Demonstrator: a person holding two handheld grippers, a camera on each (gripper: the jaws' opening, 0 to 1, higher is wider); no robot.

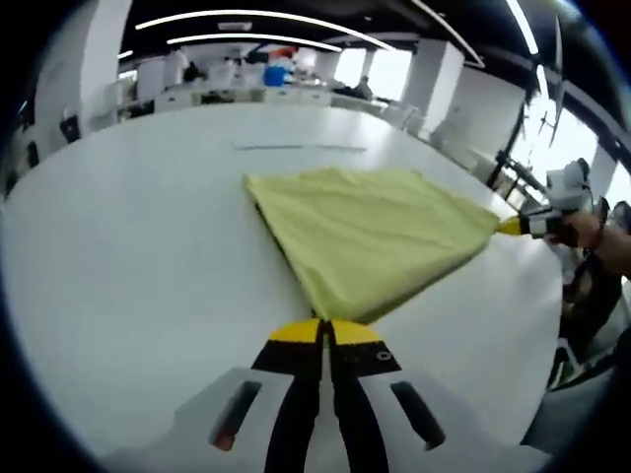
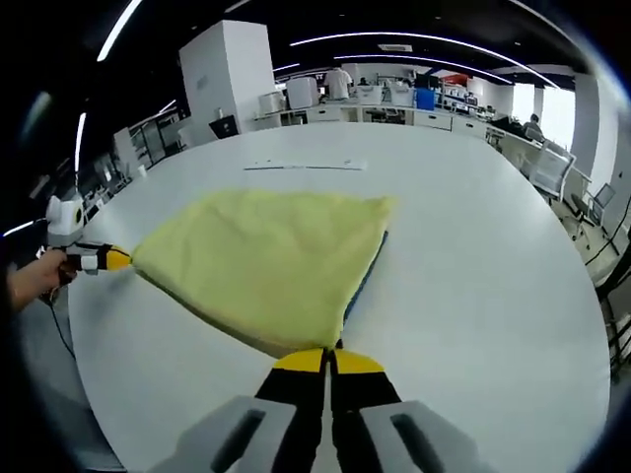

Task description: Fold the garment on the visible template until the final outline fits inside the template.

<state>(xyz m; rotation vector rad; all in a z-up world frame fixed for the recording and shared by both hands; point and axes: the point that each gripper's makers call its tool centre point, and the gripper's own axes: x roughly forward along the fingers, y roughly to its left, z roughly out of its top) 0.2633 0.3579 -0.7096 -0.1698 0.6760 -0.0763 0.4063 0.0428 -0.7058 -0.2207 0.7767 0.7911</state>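
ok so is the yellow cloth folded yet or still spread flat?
Folded, partly: the yellow cloth is doubled into layers, its edges showing on one side, and stretched between both shut grippers, left and right.

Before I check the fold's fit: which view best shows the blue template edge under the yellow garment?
The right gripper view: a blue strip runs along the yellow garment. In the left gripper view that garment edge looks merely dark.

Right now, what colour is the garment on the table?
Pale yellow garment, plain, no pattern. Clearest in the right gripper view.
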